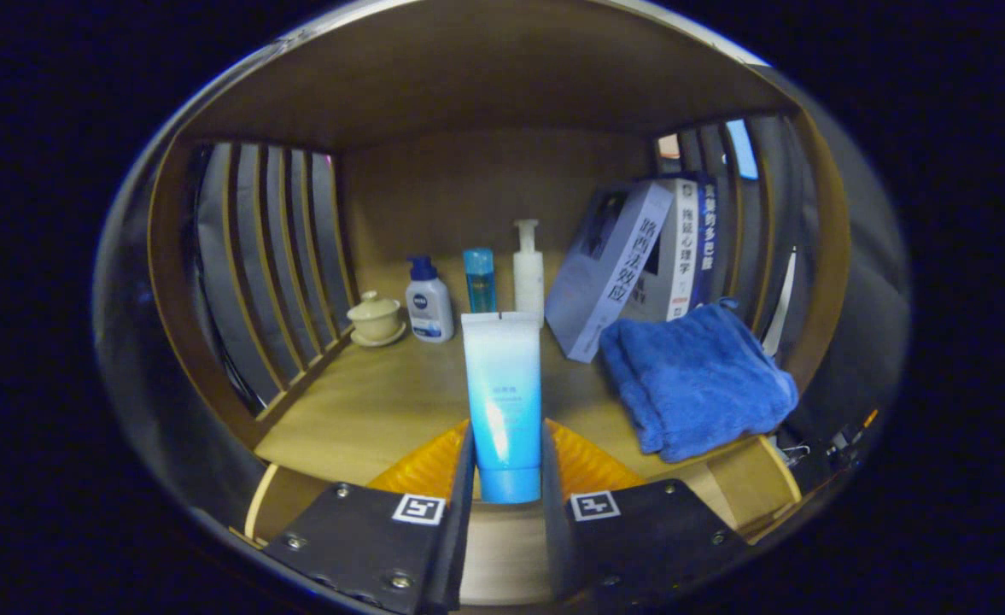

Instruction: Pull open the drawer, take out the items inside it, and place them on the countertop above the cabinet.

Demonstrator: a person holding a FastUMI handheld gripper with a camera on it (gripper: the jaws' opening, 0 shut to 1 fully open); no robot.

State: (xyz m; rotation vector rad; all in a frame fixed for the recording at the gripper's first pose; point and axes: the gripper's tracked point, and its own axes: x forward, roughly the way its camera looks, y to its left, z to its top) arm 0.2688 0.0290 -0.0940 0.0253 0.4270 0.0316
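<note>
My gripper (506, 453) is shut on a blue-and-white tube (502, 384), which stands upright with its cap down between the two fingers. The tube is held over the front part of the wooden countertop (365, 401) inside a slatted wooden shelf. I cannot tell whether the cap touches the wood. Both fingers press on the tube's lower sides.
At the back stand a small lidded cup on a saucer (375, 319), a white pump bottle with a blue top (429, 301), a slim blue bottle (480, 280) and a tall white pump bottle (528, 272). Leaning books (630, 265) and a folded blue towel (694, 380) lie to the right.
</note>
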